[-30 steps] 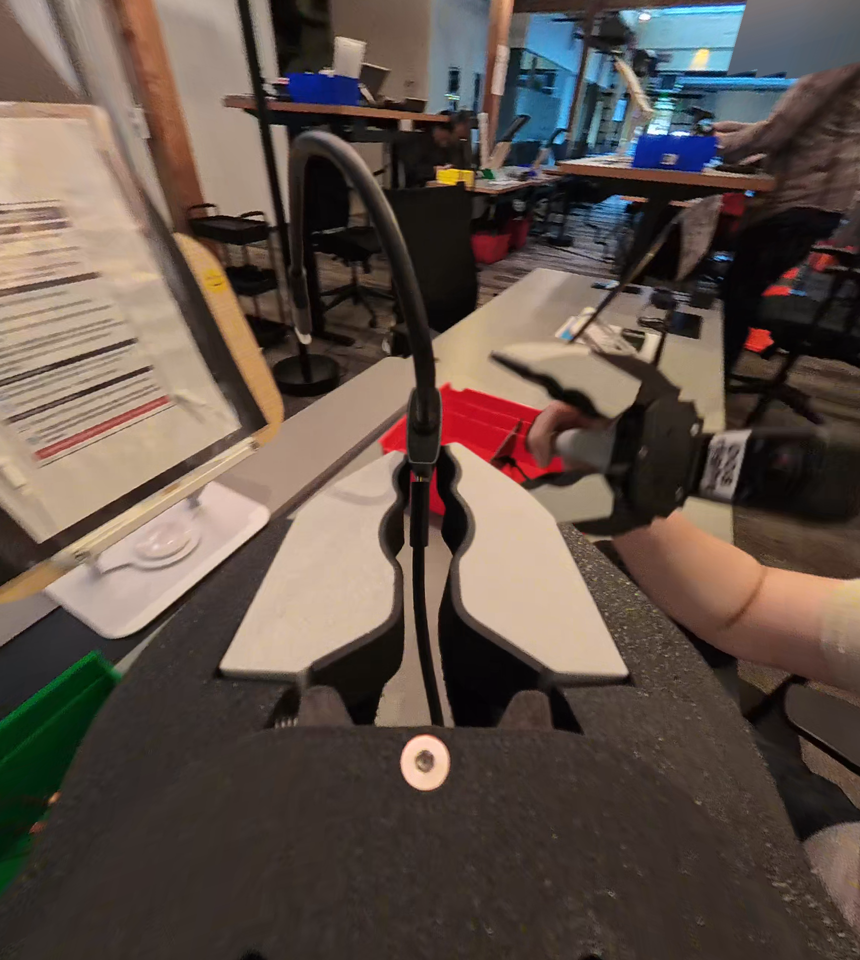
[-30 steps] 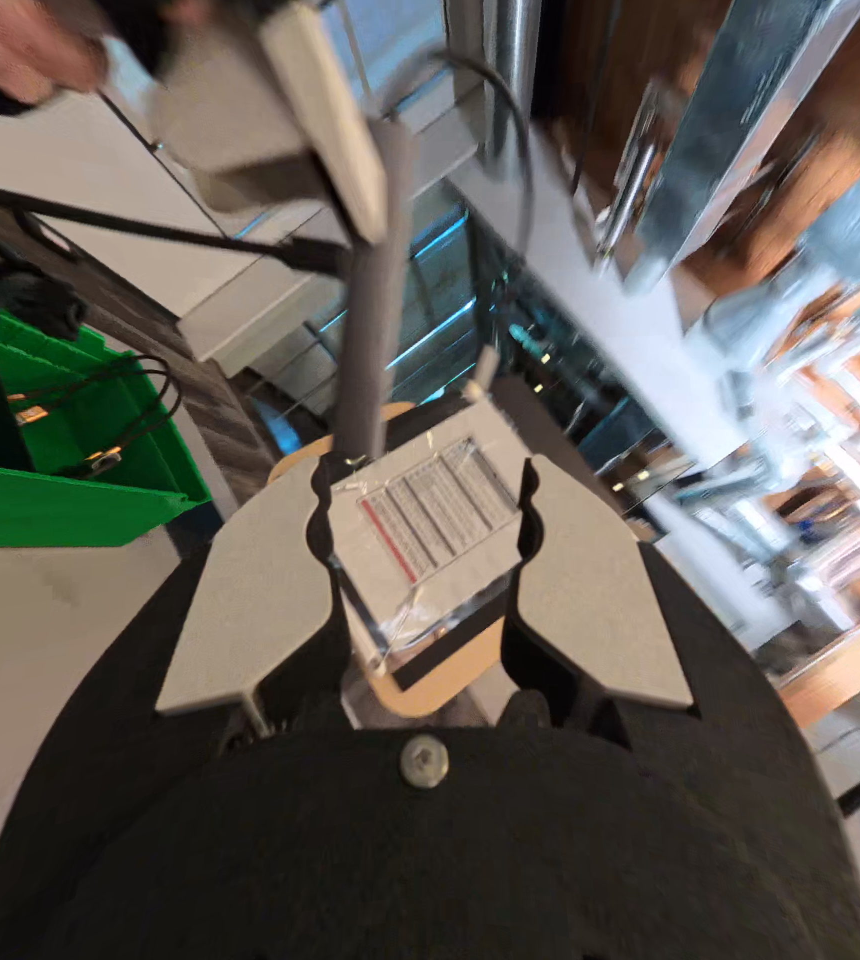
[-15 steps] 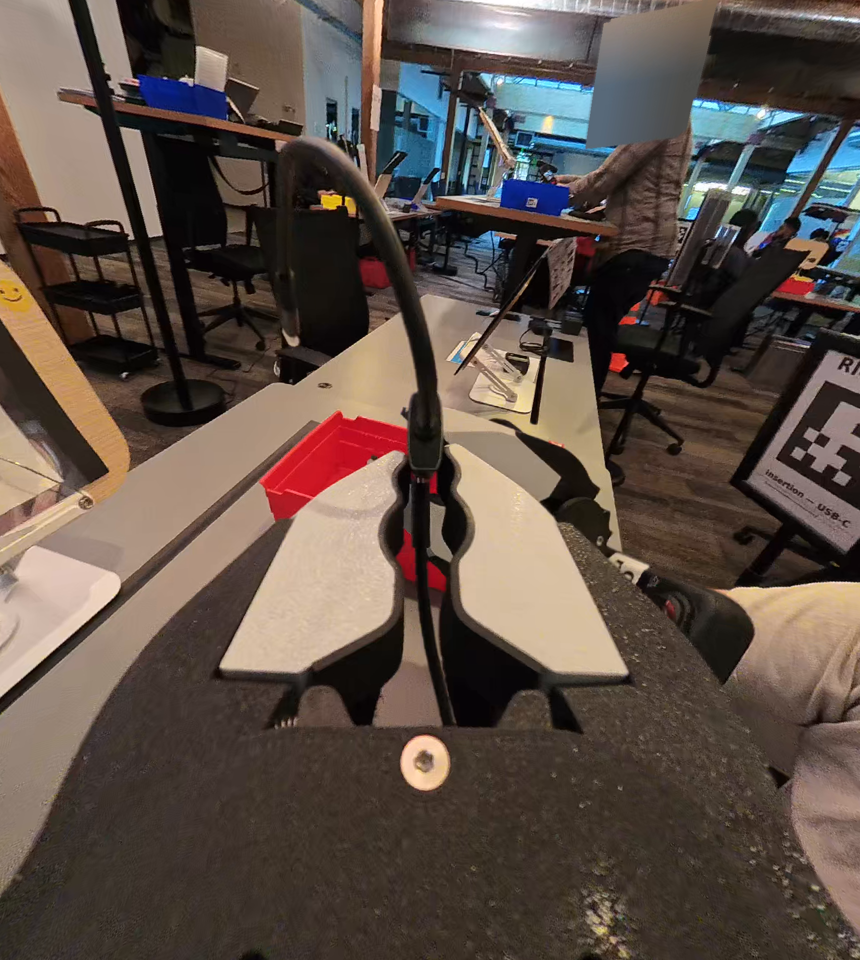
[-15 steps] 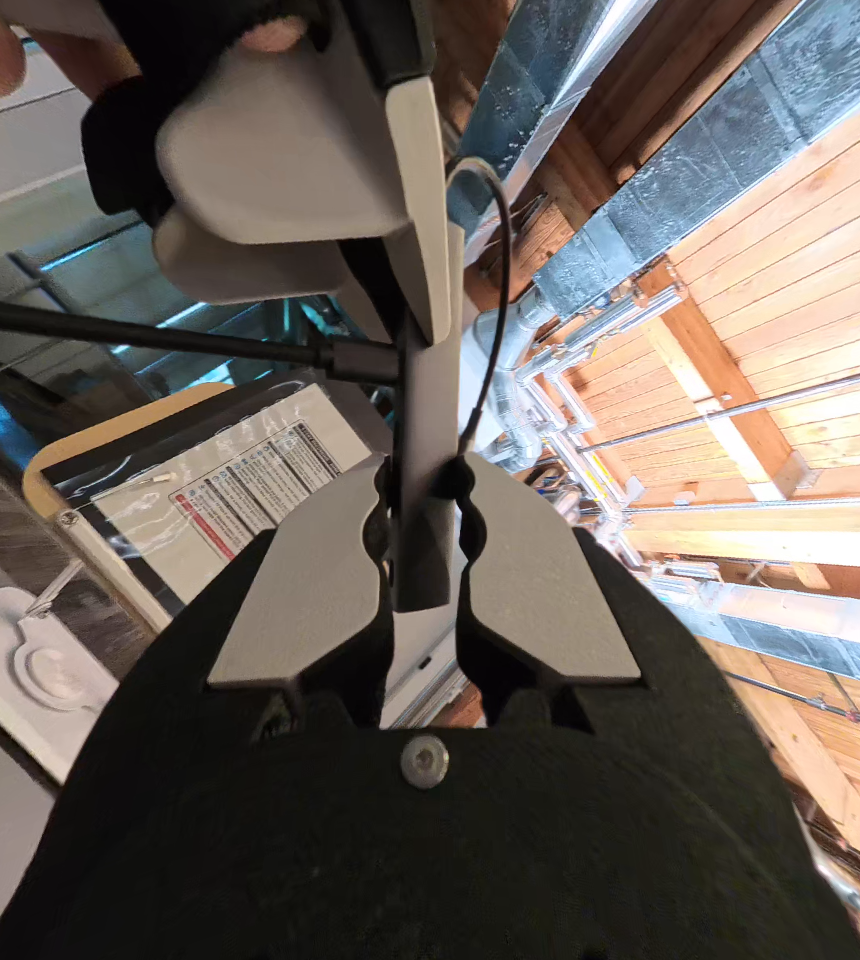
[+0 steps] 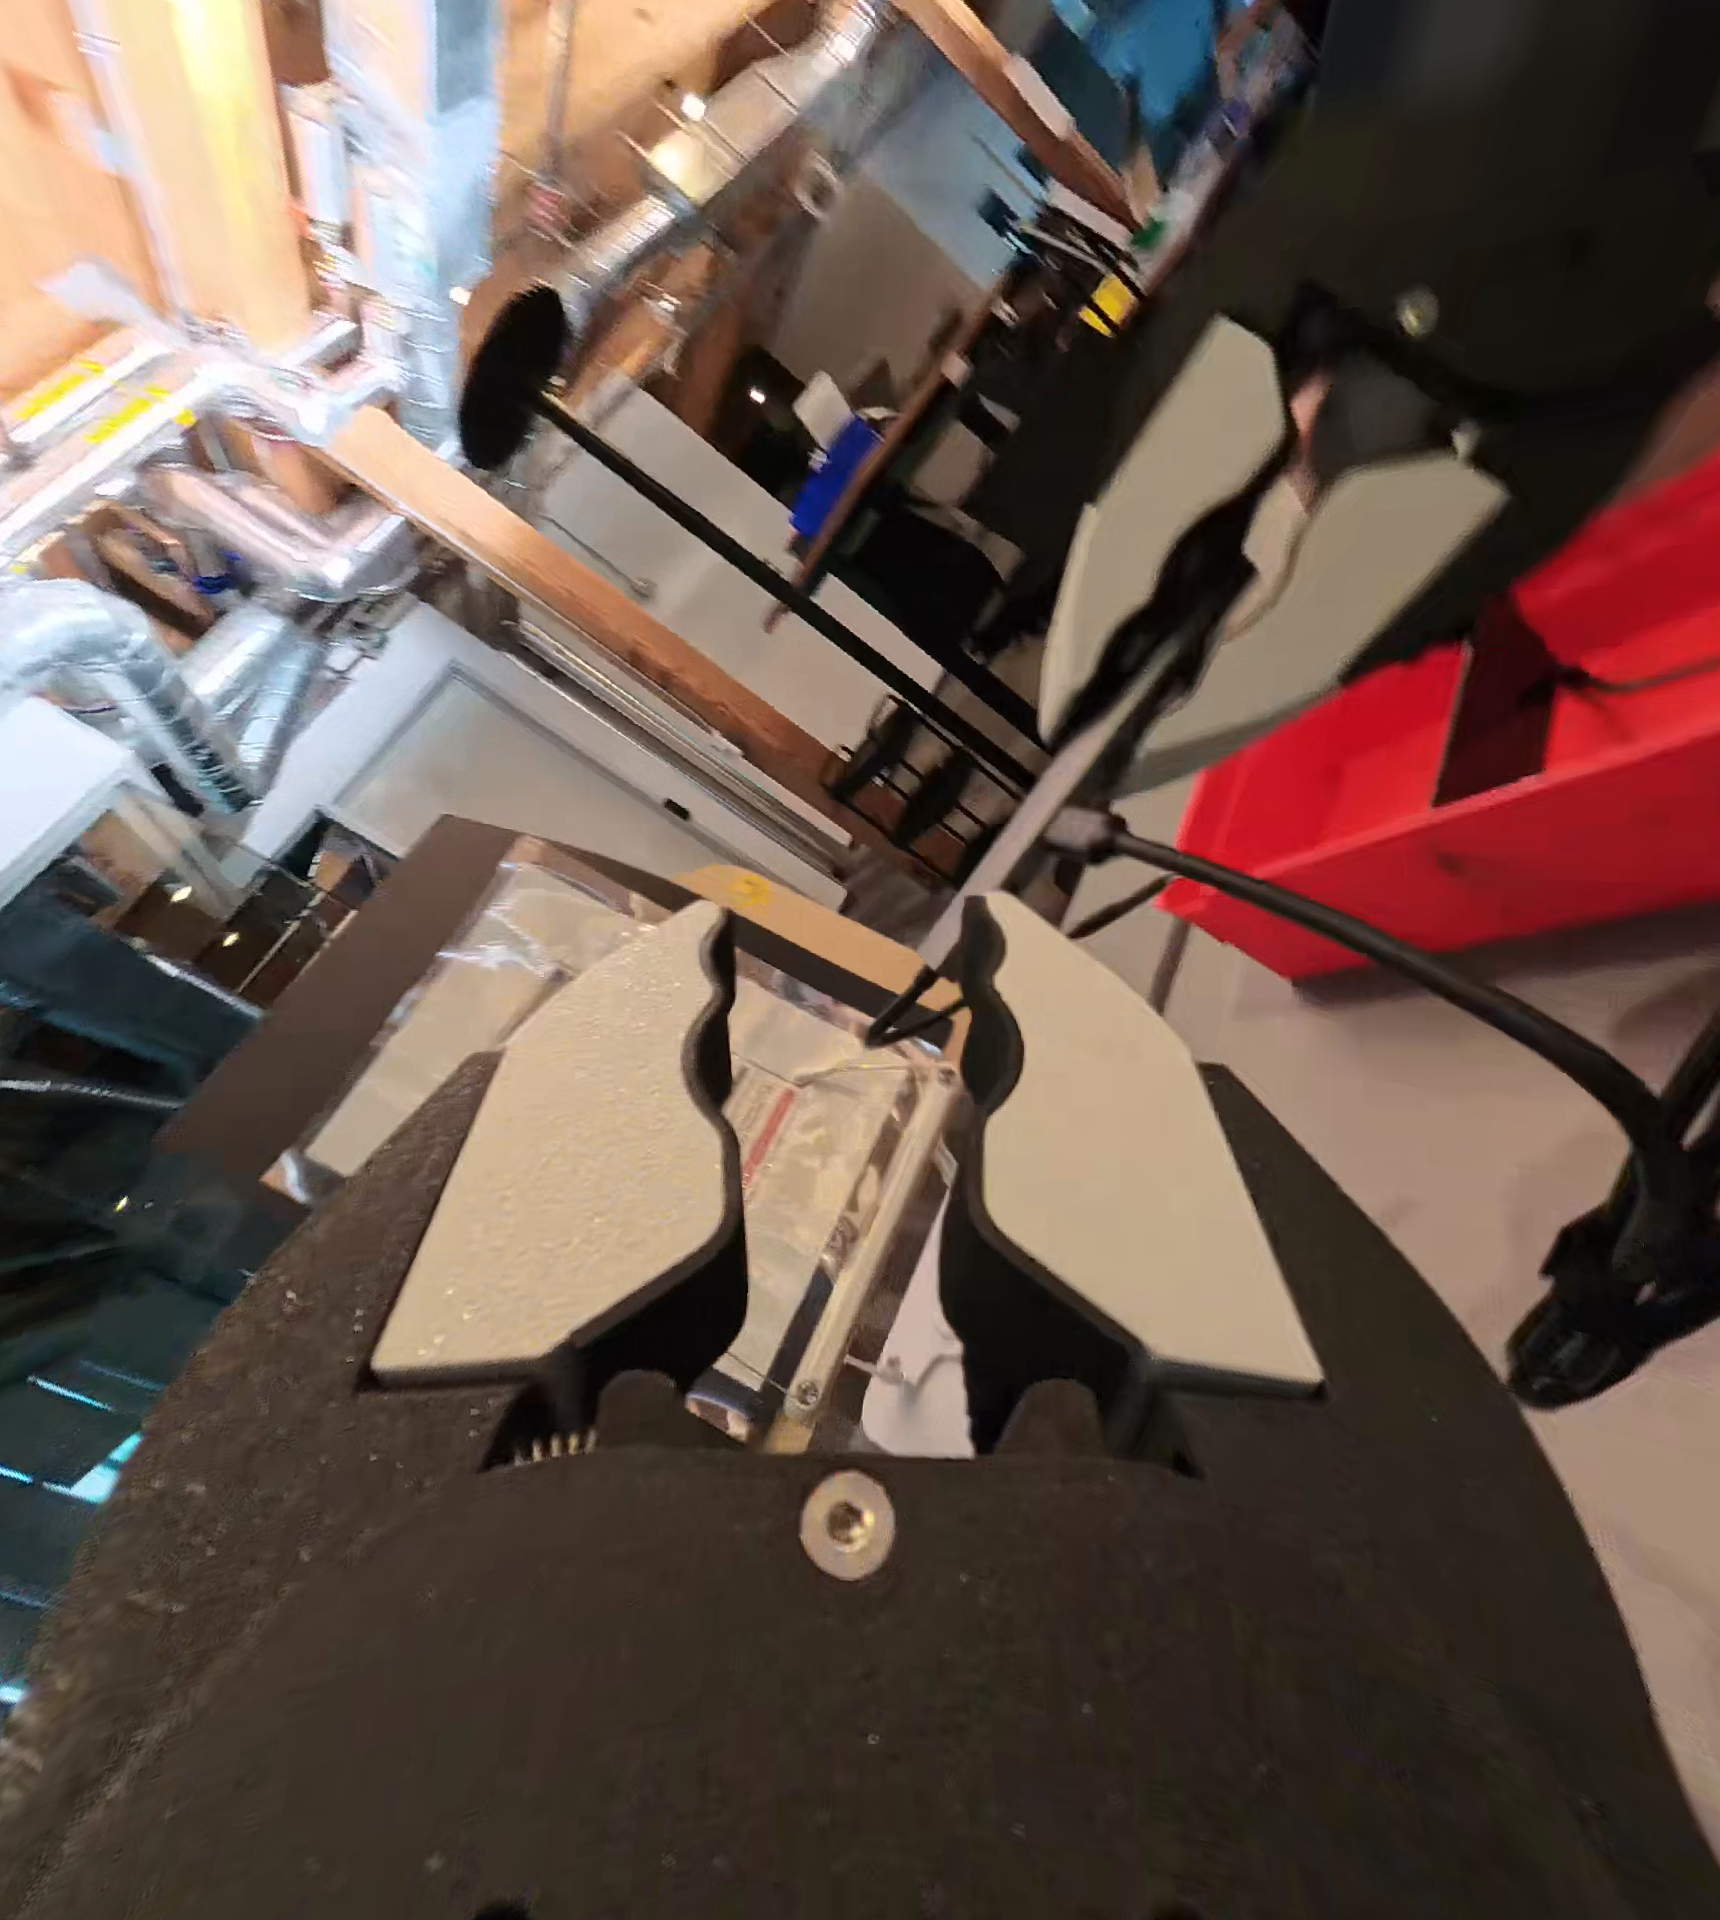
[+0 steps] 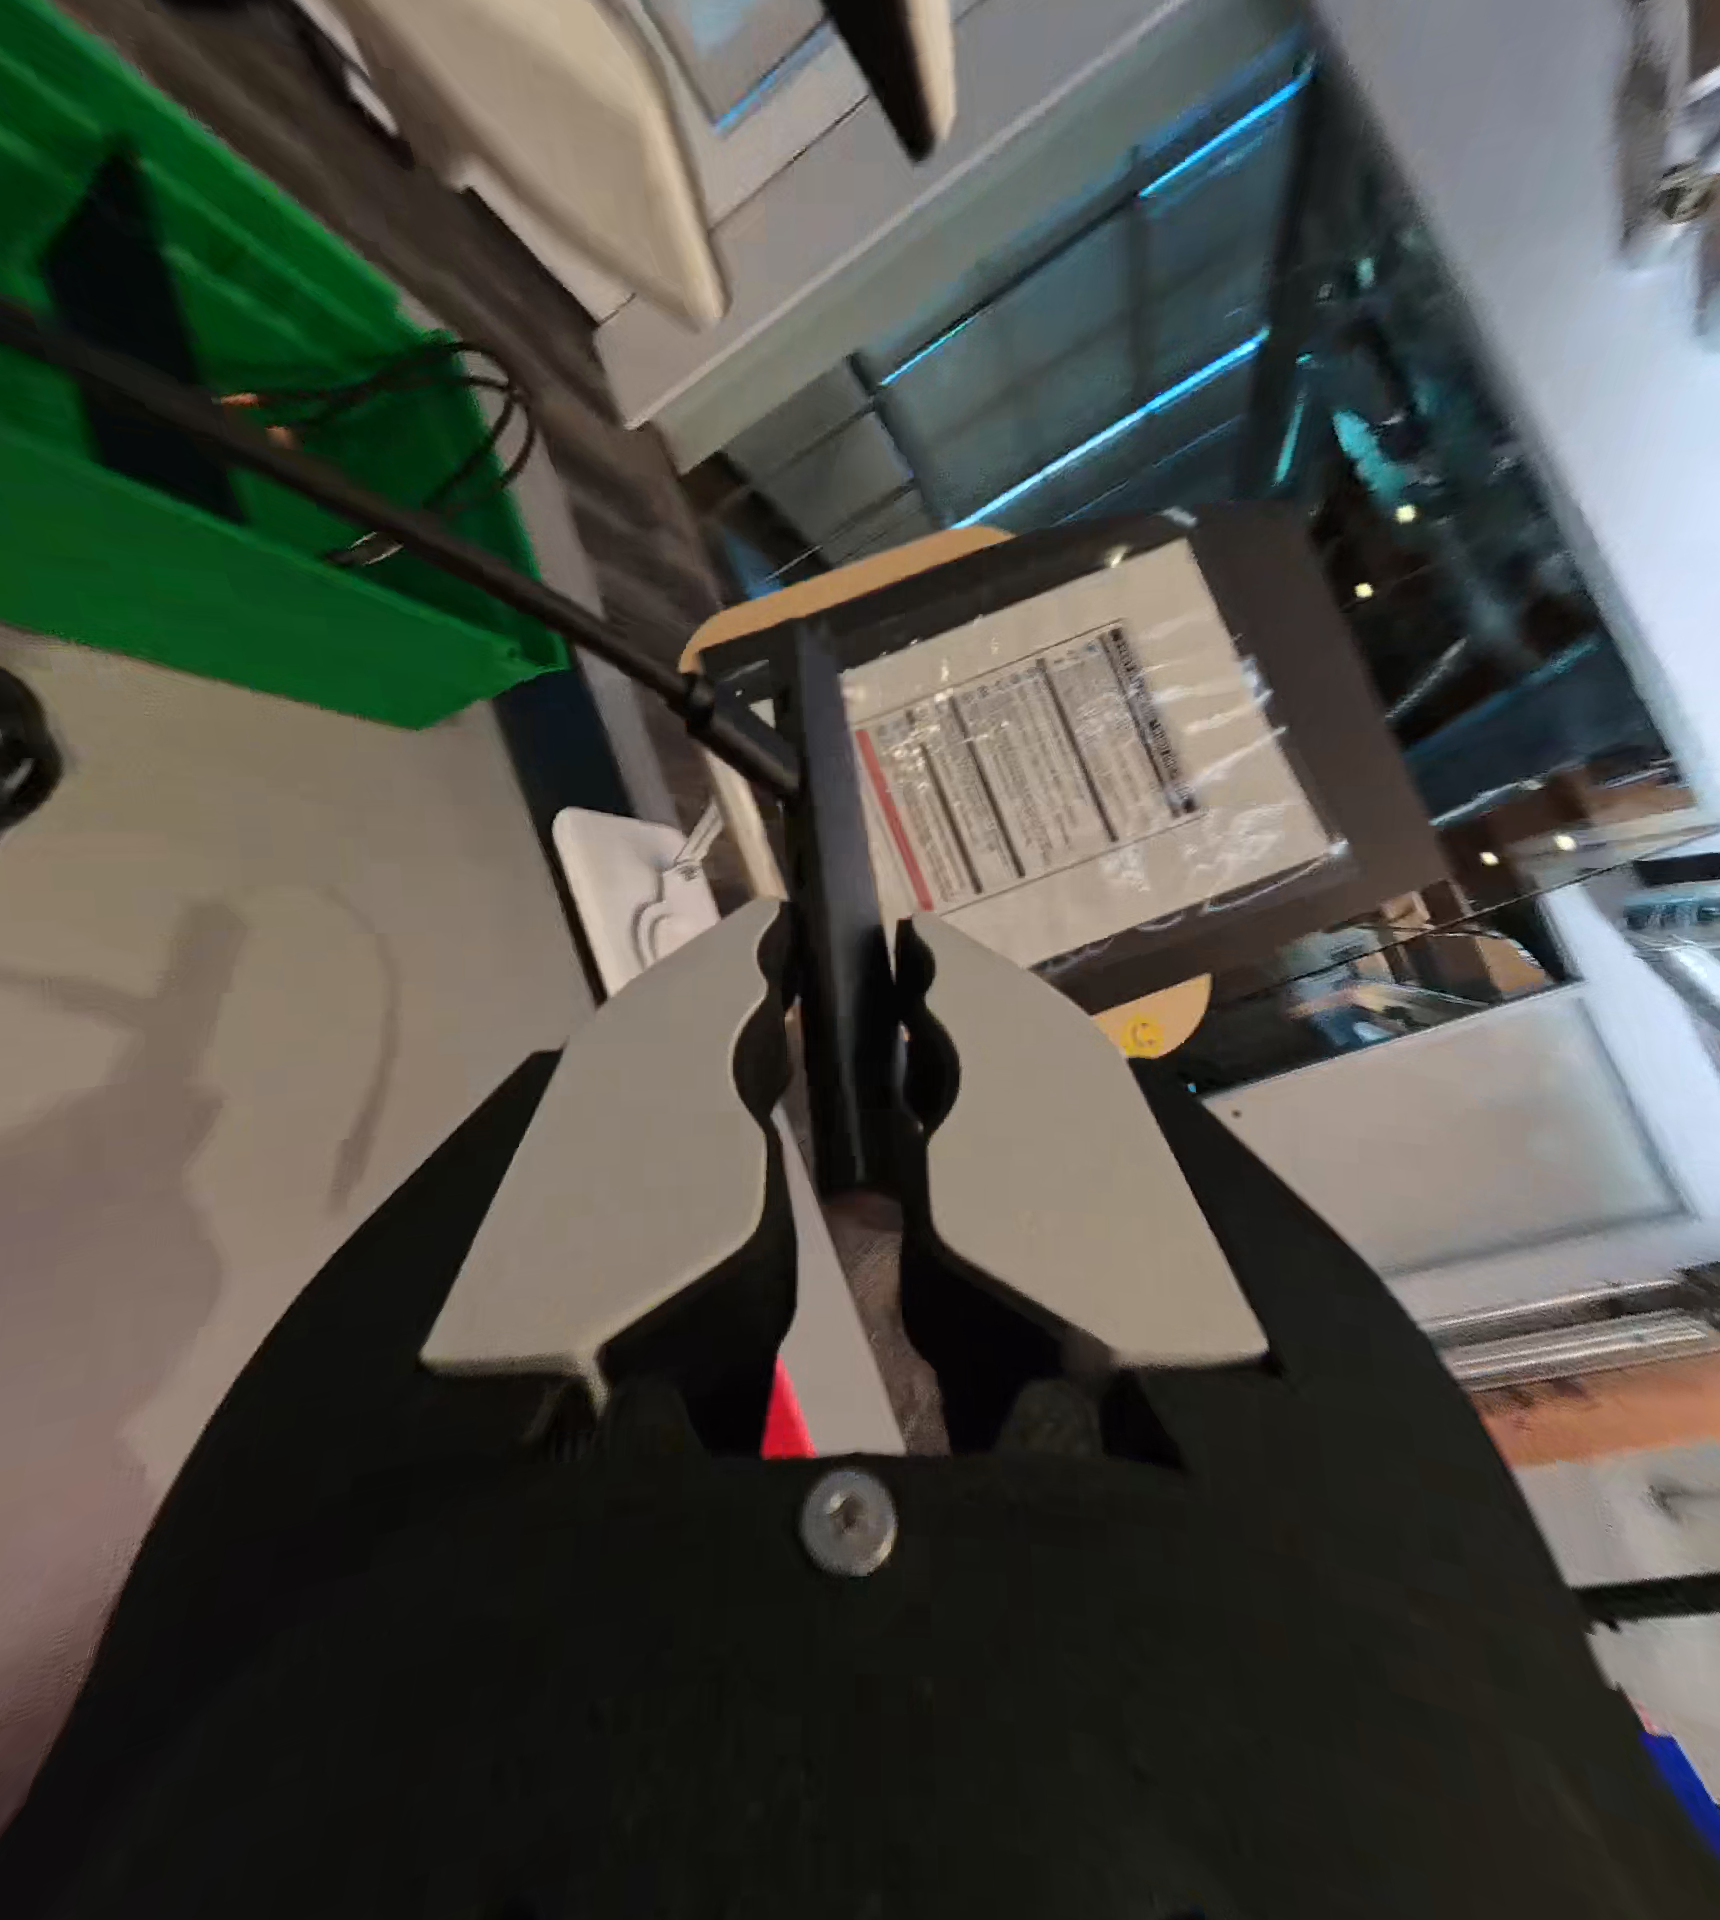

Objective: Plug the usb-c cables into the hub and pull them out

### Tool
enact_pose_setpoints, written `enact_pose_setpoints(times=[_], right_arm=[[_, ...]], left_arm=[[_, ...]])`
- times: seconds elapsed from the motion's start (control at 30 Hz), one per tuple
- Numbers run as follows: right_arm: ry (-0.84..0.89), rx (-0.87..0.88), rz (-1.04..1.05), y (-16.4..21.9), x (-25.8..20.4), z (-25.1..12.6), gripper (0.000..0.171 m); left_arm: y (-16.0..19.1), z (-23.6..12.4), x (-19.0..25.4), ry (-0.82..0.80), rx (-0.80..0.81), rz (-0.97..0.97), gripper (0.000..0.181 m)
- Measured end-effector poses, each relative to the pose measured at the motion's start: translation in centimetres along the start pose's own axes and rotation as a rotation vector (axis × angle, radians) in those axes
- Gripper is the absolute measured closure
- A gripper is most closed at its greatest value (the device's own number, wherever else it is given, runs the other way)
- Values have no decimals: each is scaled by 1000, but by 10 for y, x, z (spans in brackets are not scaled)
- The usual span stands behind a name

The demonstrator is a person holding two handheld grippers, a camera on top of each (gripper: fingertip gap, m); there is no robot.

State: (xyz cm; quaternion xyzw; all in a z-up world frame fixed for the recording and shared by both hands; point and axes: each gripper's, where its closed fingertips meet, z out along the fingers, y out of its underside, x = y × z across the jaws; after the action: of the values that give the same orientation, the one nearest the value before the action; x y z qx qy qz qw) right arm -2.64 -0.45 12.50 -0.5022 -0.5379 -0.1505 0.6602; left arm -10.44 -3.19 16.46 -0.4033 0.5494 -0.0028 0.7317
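My right gripper [image 6: 845, 925] is shut on the slim dark hub [image 6: 825, 831] and holds it in the air above the table. A black usb-c cable [image 6: 523, 592] is plugged into the hub's side and trails off over the green bin. In the left wrist view the hub [image 5: 1032, 821] sticks out of the right gripper [image 5: 1110, 743], and the cable [image 5: 1407, 966] runs from it down to a tied black coil [image 5: 1666, 1247]. My left gripper [image 5: 845, 925] is open and empty, just below and left of the plug. Its fingers [image 6: 575, 156] show at the top of the right wrist view.
A green bin [image 6: 160, 520] with thin wires in it stands at the left. A red bin [image 5: 1562, 727] stands at the right. A clear stand with a printed sheet [image 6: 1095, 748] stands on the grey table [image 6: 212, 935] behind the hub. My hands' fingertips stand some 10 cm from each other.
My left gripper has let go of the cable and opened; the cable now sits plugged in the hub. My right gripper closed on the hub. Both views have swung round.
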Motion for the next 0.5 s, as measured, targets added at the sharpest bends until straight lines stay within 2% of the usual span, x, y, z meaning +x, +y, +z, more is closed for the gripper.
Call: enact_pose_setpoints(times=[0.17, 0.3, 0.37, 0.5], right_arm=[[-98, -32, -21, 16, -9, -7, 159], [-132, 35, -116, 5, -18, -13, 159], [-141, 77, -184, -2, -24, -16, 159], [-159, 178, -251, -15, -32, -21, 159]], left_arm=[[15, 30, 40, 90, -42, 181, 137], [29, 47, 52, 76, -75, 269, 137], [31, 51, 56, 75, -57, 292, 139], [19, 46, 65, 109, 61, 311, 154]])
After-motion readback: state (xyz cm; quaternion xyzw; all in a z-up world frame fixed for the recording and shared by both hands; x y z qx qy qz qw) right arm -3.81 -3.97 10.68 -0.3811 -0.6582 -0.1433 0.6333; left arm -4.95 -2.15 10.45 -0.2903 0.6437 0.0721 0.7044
